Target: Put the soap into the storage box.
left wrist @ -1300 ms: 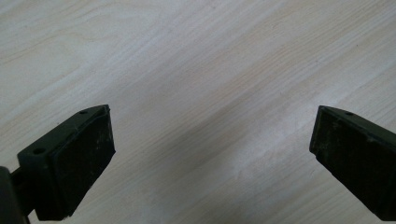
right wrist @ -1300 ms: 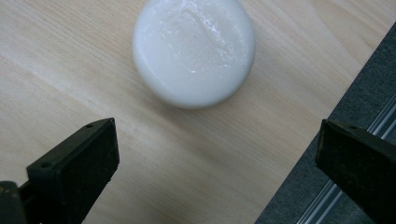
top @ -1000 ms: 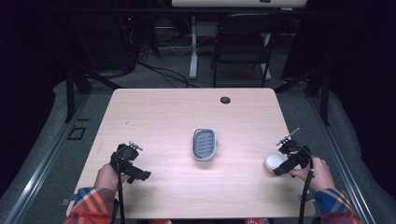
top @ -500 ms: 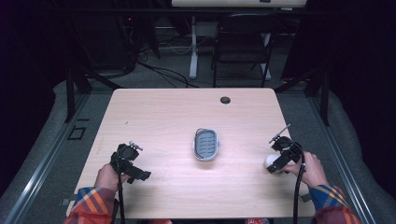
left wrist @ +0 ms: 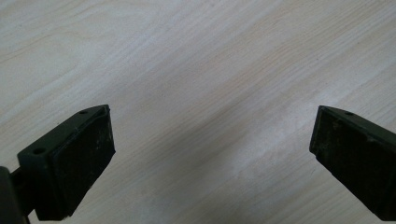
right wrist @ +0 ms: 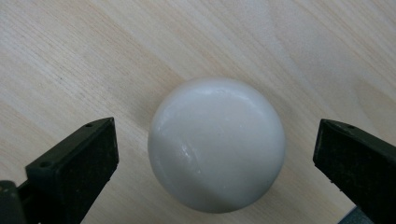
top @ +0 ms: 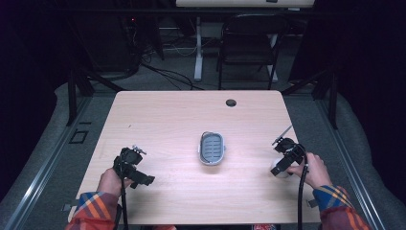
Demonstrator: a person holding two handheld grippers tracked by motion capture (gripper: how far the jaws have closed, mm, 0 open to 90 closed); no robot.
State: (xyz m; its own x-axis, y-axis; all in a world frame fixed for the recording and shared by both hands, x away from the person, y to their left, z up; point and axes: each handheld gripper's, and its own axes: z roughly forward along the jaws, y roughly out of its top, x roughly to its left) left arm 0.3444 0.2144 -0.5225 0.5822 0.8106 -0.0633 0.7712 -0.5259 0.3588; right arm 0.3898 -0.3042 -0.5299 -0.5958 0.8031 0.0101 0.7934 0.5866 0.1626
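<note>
The round, glossy white soap bar (right wrist: 216, 144) lies on the pale wood-grain table (top: 163, 124) near its right edge, well apart from the grey oval soap dish with a ribbed floor (top: 211, 148) at the table's centre. Bare tabletop separates the two. A small dark round grommet (top: 231, 102) sits near the far edge.

The right gripper (top: 283, 160) is poised directly over the soap bar; its jaws stand wide apart, one on each side of the bar, with a gap on both sides. The right hand (top: 312, 168) grips it from behind, sleeve in orange-and-blue plaid.

The left gripper (top: 130, 165) sits near the near-left corner, jaws apart over bare wood.

No legible writing is visible.
</note>
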